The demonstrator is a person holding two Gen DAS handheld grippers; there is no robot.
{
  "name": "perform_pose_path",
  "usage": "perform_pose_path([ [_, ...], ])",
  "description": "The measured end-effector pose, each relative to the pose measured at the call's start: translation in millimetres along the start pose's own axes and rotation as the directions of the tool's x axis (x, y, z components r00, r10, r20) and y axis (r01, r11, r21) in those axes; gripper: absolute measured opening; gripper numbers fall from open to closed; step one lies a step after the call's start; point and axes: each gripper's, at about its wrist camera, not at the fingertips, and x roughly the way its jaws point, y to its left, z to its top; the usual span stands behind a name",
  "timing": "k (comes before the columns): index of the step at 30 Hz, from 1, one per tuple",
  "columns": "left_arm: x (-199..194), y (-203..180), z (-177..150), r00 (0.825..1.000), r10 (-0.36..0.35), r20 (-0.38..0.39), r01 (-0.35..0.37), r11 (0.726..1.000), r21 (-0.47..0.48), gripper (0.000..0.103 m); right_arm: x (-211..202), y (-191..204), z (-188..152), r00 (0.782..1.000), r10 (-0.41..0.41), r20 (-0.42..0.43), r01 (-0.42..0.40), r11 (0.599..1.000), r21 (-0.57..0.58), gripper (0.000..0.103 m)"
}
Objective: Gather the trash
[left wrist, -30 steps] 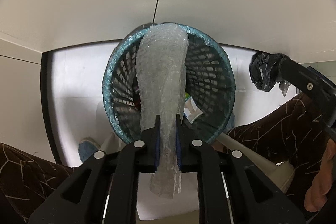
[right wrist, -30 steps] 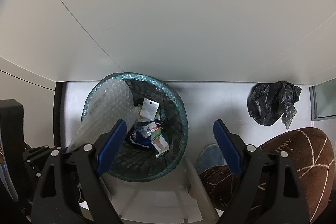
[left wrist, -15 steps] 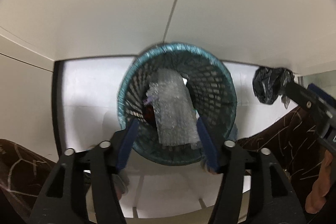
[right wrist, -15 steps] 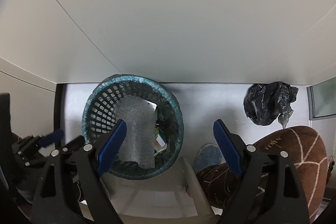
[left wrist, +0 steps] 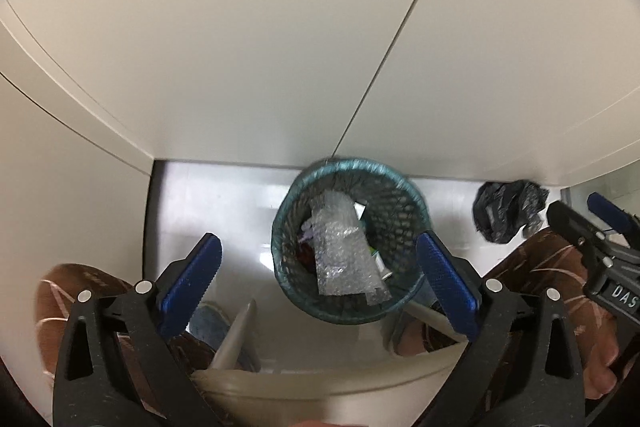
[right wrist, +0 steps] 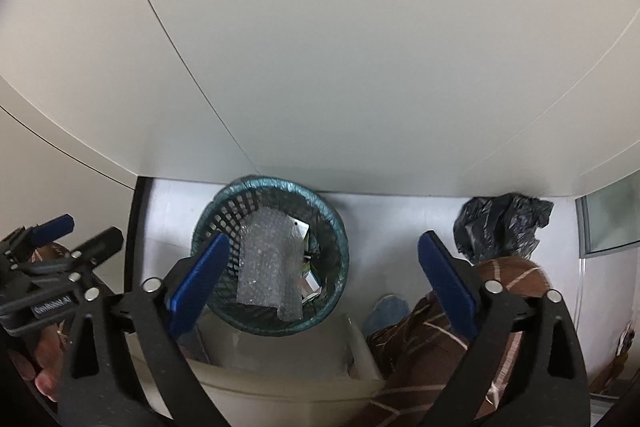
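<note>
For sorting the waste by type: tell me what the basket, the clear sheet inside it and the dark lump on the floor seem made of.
Basket: looks like rigid dark plastic mesh, a teal film liner folded over its rim.
Clear sheet: bubble wrap, judging by the rows of small glinting blisters.
Dark lump: probably a thin black plastic bag, crumpled and glossy; its contents are hidden.

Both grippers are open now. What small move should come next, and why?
Probably move the right gripper toward the black plastic bag on the floor. The bubble wrap already lies in the basket, both jaws stand open and empty, and the bag sits on the right.
</note>
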Motion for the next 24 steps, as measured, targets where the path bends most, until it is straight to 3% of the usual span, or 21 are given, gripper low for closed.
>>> perform_pose_path([
  [8, -94.0, -4.2, 22.0, 0.994, -0.031, 0.103, 0.030, 0.999, 0.012, 0.096, -95.7, -6.1, 31.2, 0.993, 0.030, 0.117, -0.033, 0.999, 0.024, 0.094],
  [19, -211.0, -23.9, 47.4, 0.978, 0.015, 0.208, -0.025, 0.999, 0.046, 0.096, -199.5, -8.0, 62.0, 0.983, -0.026, 0.183, 0.022, 0.999, 0.024, 0.094],
  [24, -248.4, -28.8, 55.9, 0.968, 0.017, 0.250, -0.029, 0.999, 0.044, 0.096, -231.5, -11.1, 74.4, 0.979, -0.011, 0.202, 0.002, 0.999, 0.047, 0.094],
])
